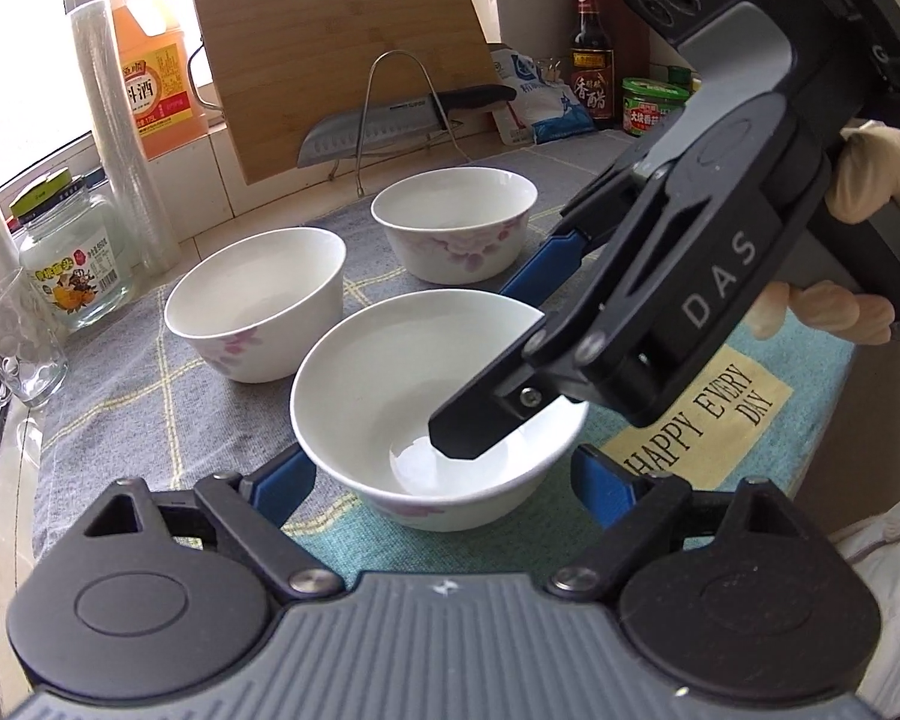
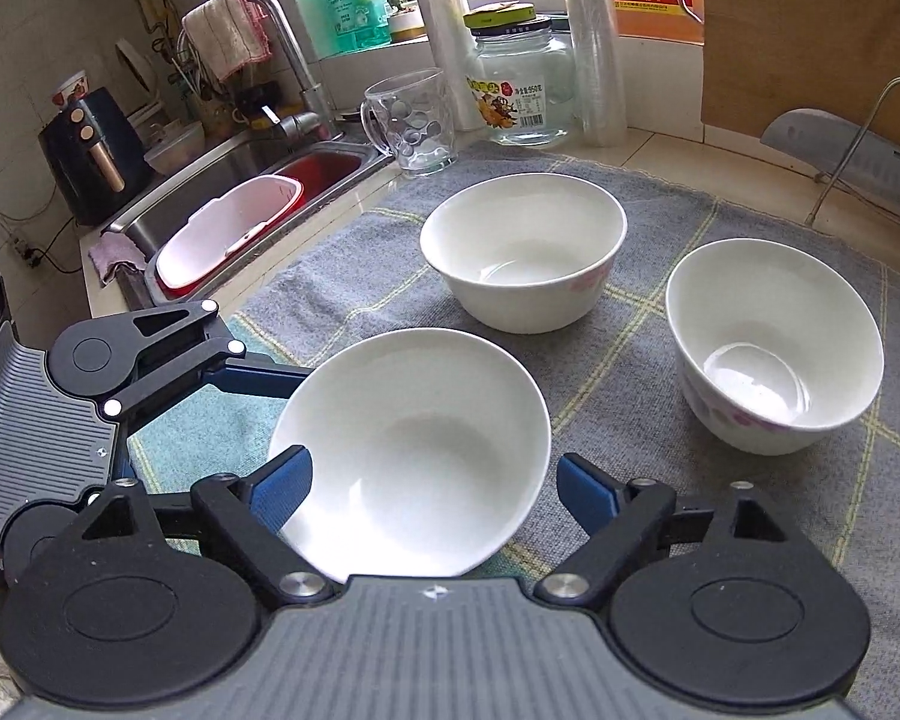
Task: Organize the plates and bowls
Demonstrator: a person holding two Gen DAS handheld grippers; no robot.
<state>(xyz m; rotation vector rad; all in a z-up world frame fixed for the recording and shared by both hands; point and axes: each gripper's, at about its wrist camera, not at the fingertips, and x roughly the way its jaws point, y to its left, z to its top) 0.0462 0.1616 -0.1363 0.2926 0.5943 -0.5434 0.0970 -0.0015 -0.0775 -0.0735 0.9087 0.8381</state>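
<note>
Three white bowls sit on a grey cloth [image 2: 660,192] on the counter. The nearest bowl [image 1: 426,420] lies between the spread left tongs [image 1: 444,480]. The right tongs [image 2: 435,495] also gape, one finger seemingly inside that bowl's rim.

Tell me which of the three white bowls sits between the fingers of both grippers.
The nearest bowl, on the teal part of the mat. Both grippers' fingers straddle it; the other two bowls stand free farther back on the grey part.

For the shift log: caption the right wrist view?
Open right claw straddling the near white bowl; two more bowls behind on the grey mat.
</note>
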